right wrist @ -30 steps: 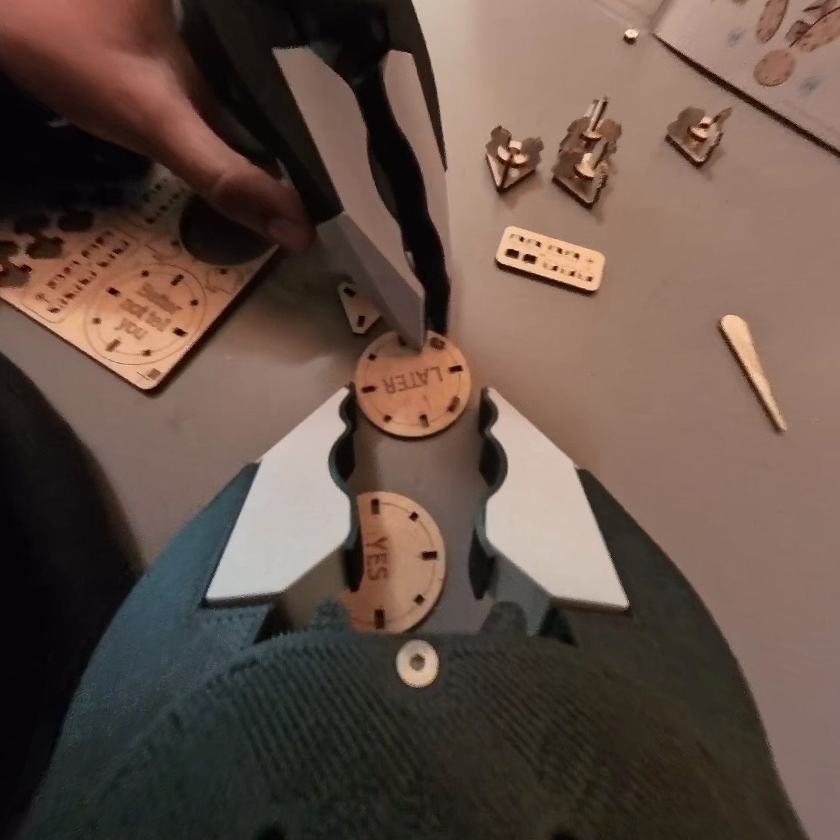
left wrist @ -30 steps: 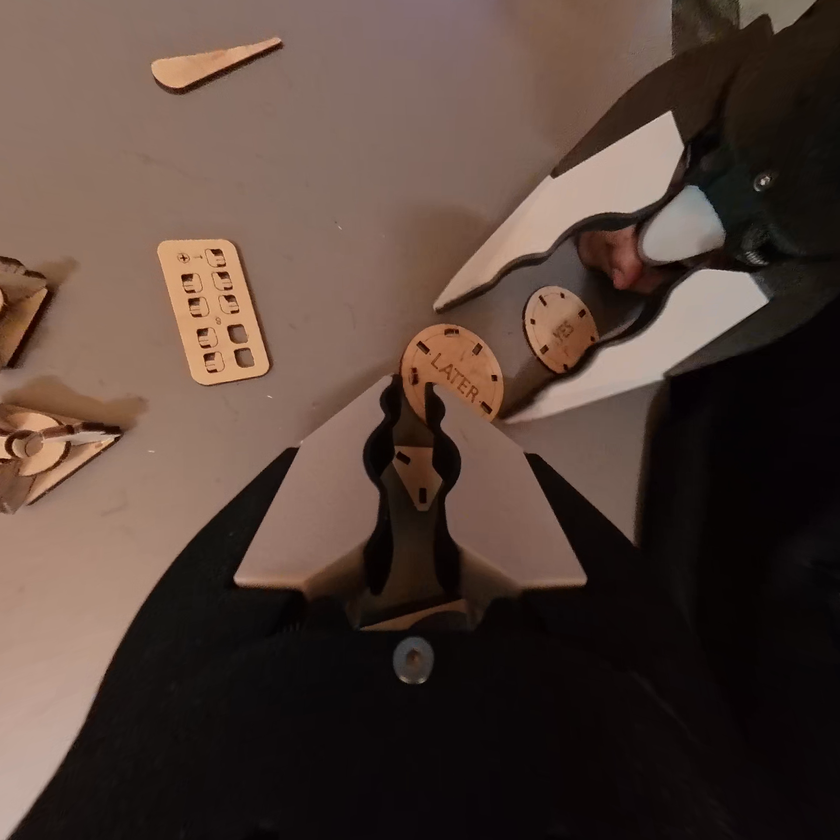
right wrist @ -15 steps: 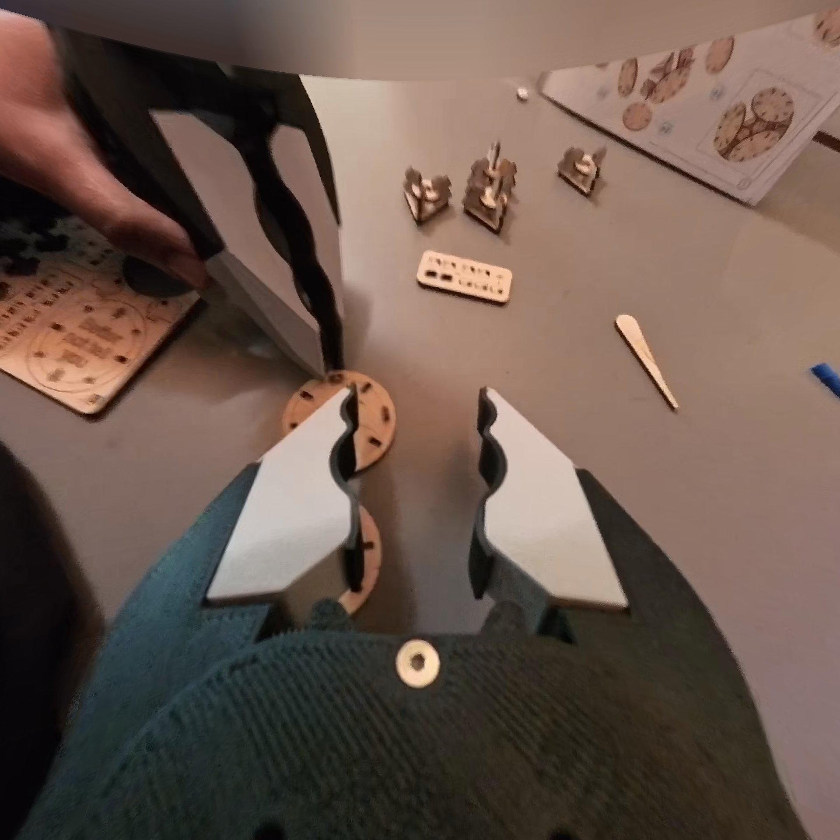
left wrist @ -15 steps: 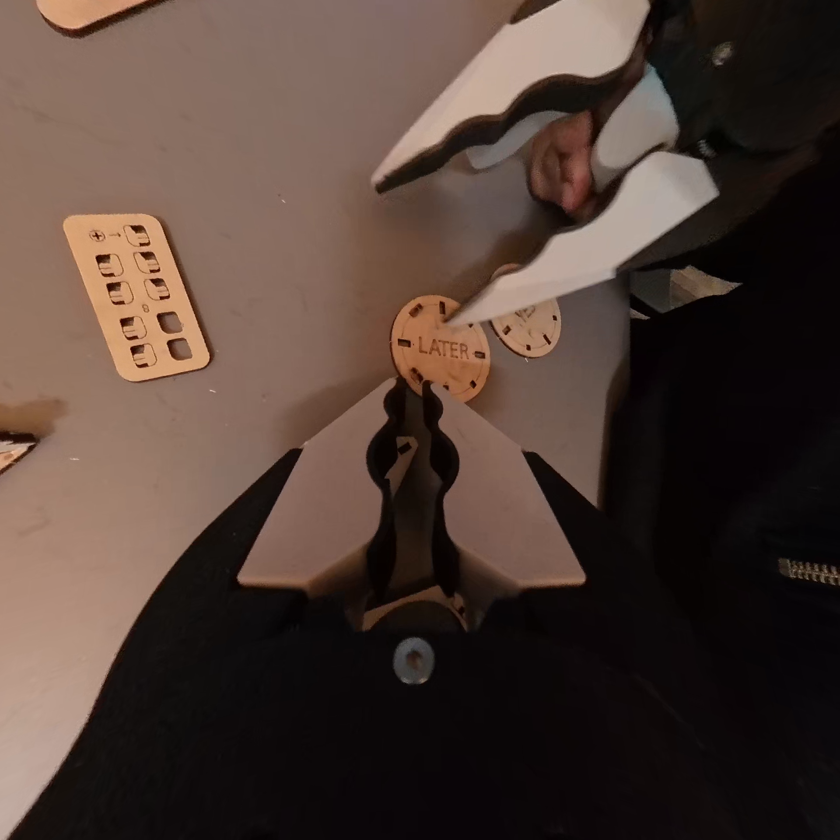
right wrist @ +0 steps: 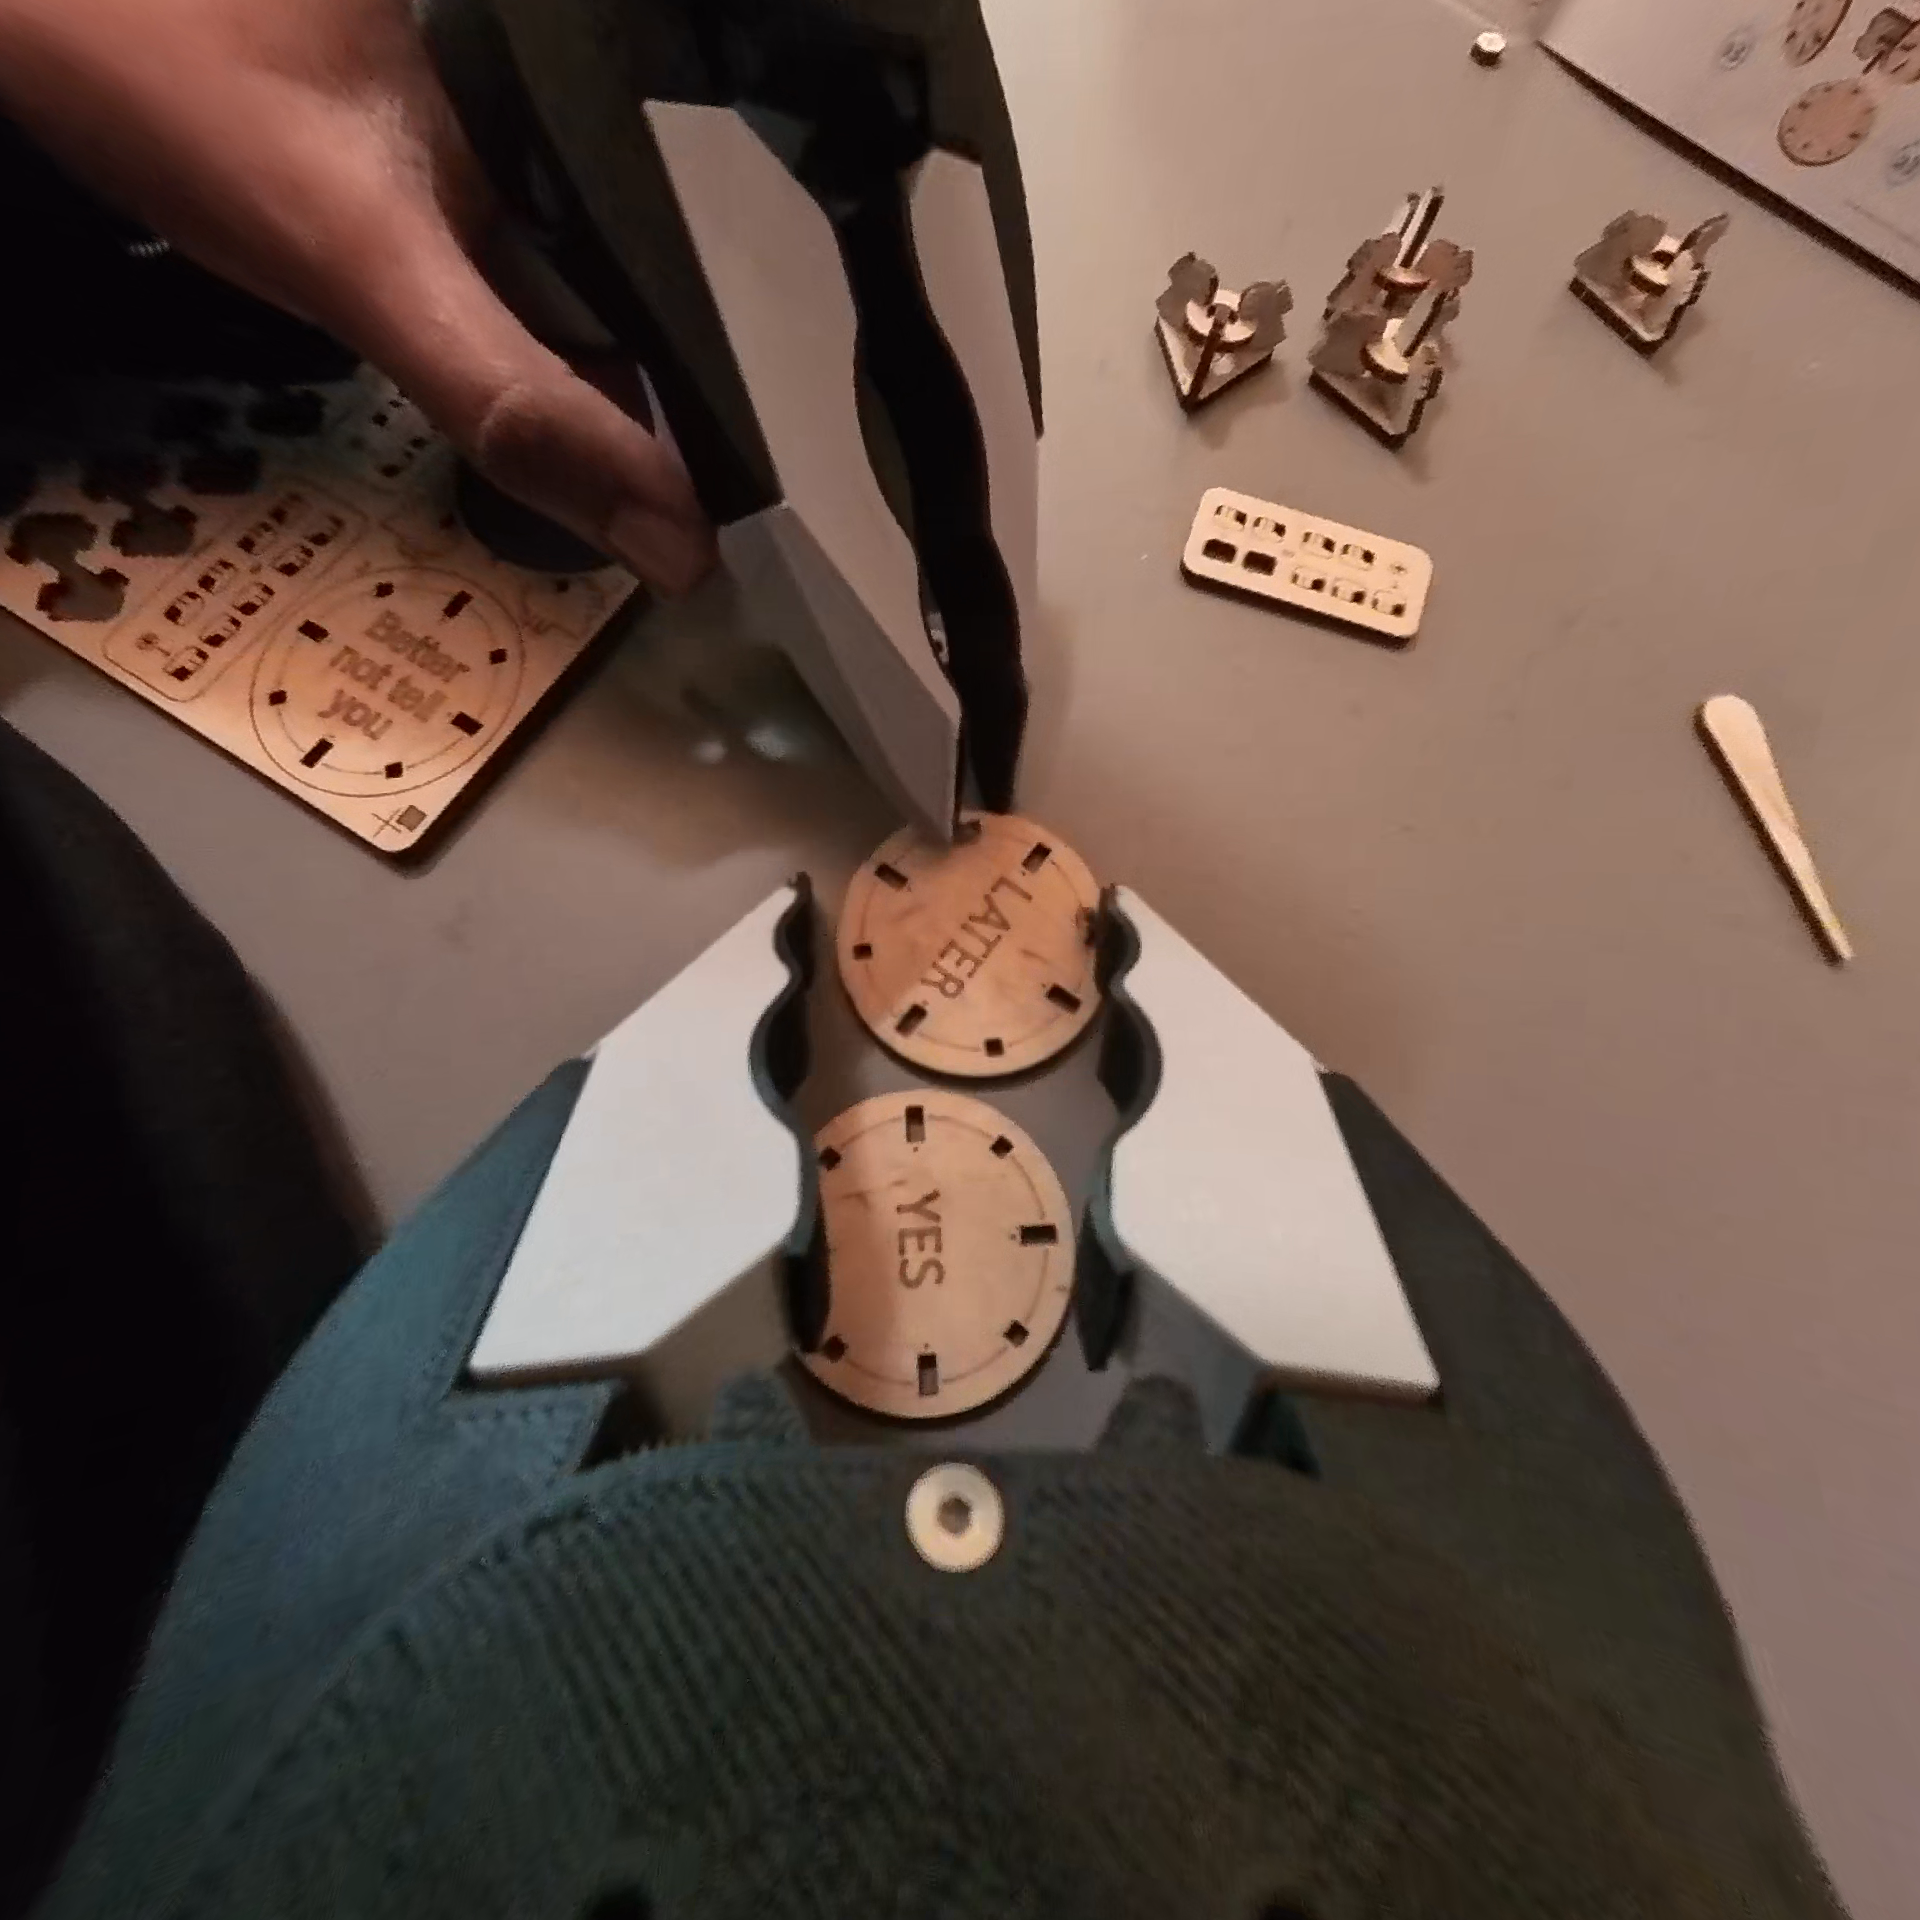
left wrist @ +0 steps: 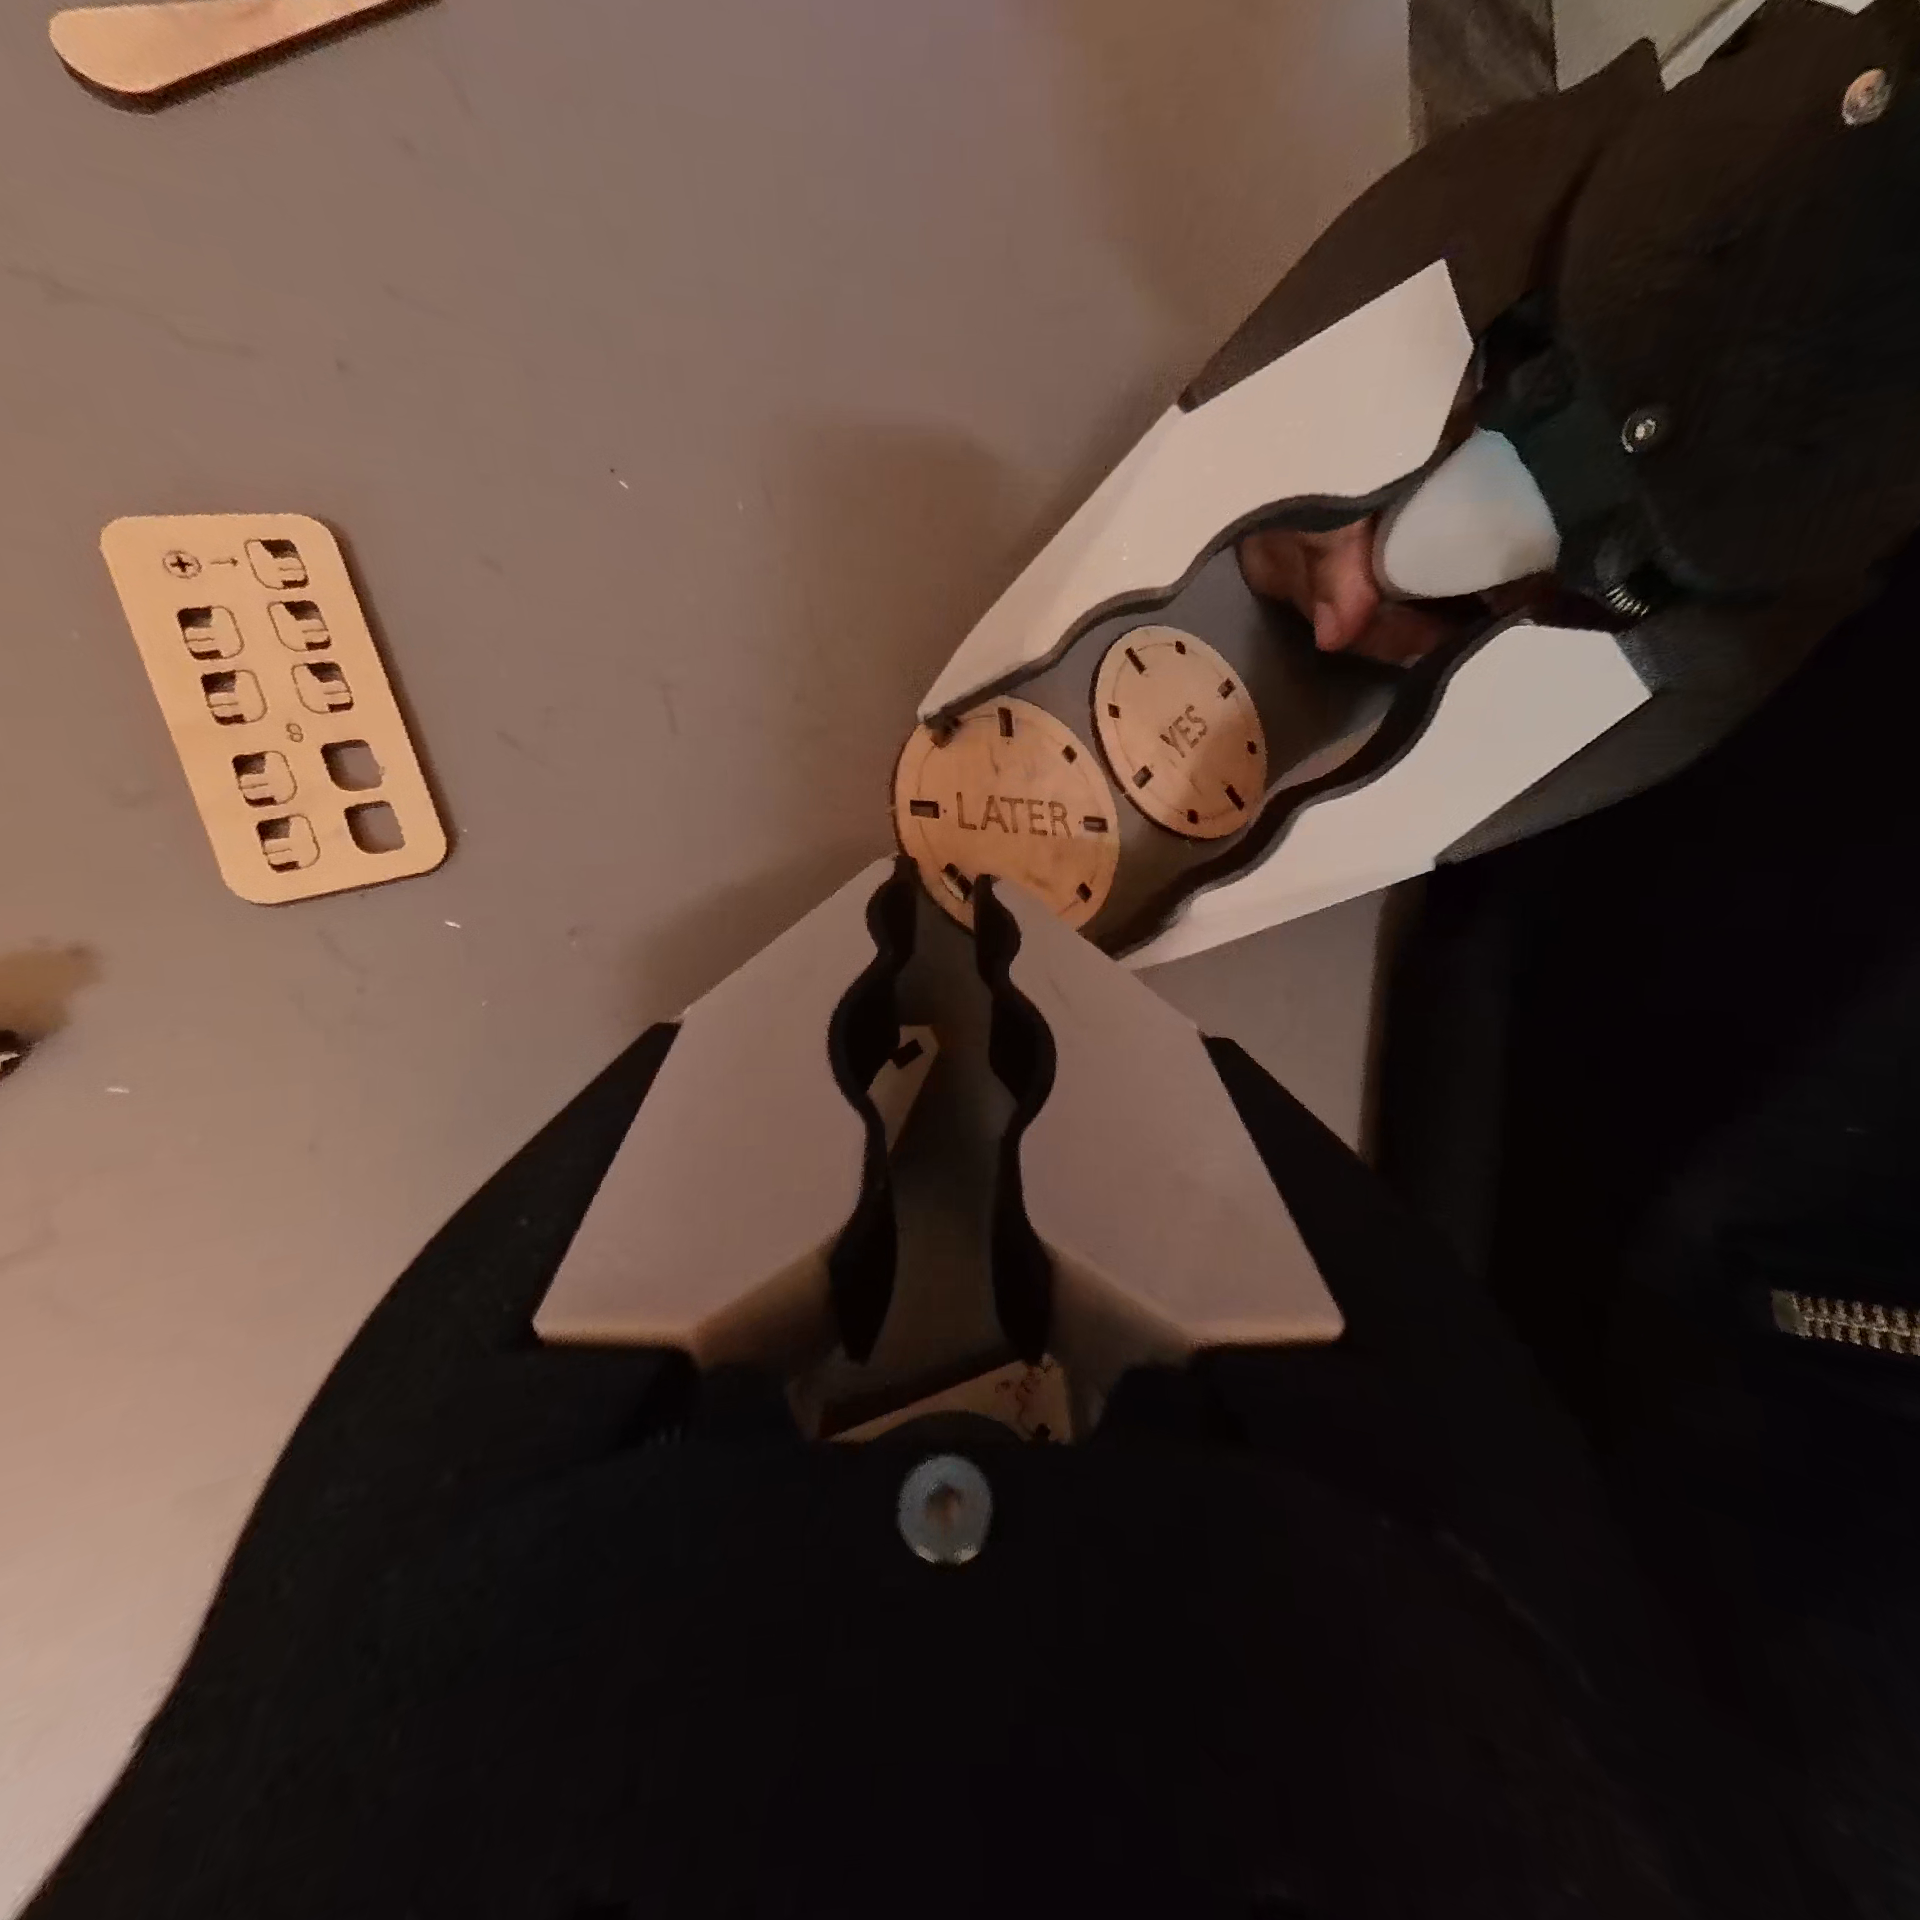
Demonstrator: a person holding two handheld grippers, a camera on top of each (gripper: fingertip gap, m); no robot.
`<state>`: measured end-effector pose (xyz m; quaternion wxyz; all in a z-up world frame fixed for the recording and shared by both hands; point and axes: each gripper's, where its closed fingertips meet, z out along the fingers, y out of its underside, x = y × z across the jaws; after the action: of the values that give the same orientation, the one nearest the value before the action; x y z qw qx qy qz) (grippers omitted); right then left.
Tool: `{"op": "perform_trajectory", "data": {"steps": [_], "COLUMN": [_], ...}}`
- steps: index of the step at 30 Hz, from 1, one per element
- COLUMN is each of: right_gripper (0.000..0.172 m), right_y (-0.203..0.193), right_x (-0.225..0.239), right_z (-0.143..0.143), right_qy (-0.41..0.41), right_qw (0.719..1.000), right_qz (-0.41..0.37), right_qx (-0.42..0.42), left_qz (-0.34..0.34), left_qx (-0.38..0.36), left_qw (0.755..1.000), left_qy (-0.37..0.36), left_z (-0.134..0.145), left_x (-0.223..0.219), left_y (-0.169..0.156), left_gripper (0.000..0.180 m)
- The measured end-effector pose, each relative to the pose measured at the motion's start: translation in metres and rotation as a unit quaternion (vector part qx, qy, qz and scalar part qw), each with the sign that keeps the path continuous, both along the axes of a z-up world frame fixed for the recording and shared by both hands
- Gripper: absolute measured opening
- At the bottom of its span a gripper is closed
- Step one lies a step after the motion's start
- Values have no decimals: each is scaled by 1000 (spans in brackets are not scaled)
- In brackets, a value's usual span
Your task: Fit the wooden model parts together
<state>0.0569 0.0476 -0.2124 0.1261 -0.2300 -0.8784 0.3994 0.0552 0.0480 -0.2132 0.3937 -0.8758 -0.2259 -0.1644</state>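
Note:
Two round wooden discs lie flat and side by side on the grey table (left wrist: 623, 312). My right gripper (right wrist: 951, 899) is open and straddles both. The far disc (right wrist: 966, 951) sits between its tips, and the right fingertip (right wrist: 1103, 914) touches that disc's rim. The near disc (right wrist: 935, 1252) lies deep between the fingers. My left gripper (left wrist: 935, 888) stands steeply with its tips on the far disc (left wrist: 1006, 816) at an edge slot, its fingers a narrow slit apart. A pale bit shows at that slot. I cannot tell if the pads press on it. The left gripper also shows in the right wrist view (right wrist: 966, 816).
A small slotted wooden piece (left wrist: 902, 1055) lies under my left fingers. A card of small tabs (right wrist: 1307, 580), a pointed wooden stick (right wrist: 1777, 821), three small wooden assemblies (right wrist: 1382, 312), a cut-out wooden sheet (right wrist: 312, 644) and a printed paper (right wrist: 1766, 104) lie around. A hand (right wrist: 468, 312) holds the left gripper. The tips of both grippers are at nearly the same place. The pointed wooden stick (right wrist: 1777, 821) is about 15 cm from both grippers' fingertips.
My right gripper swung off to the side half a second ago and is now back around both discs. The far disc has turned a little. My left tips stayed at its edge.

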Motion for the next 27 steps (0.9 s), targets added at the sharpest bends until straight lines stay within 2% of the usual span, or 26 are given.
{"op": "perform_trajectory", "data": {"steps": [3,27], "right_gripper": [48,46], "right_y": [1,6], "right_x": [-1,-4], "right_z": [-1,-1], "right_qy": [11,-7], "right_qw": [1000,1000], "right_qz": [-3,-12], "right_qx": [10,-2], "left_qz": [-3,-2], "left_qx": [0,2], "left_qw": [1000,1000], "left_qy": [-1,-1], "left_z": [0,-1], "left_x": [1,2], "left_y": [0,2], "left_gripper": [10,7]}}
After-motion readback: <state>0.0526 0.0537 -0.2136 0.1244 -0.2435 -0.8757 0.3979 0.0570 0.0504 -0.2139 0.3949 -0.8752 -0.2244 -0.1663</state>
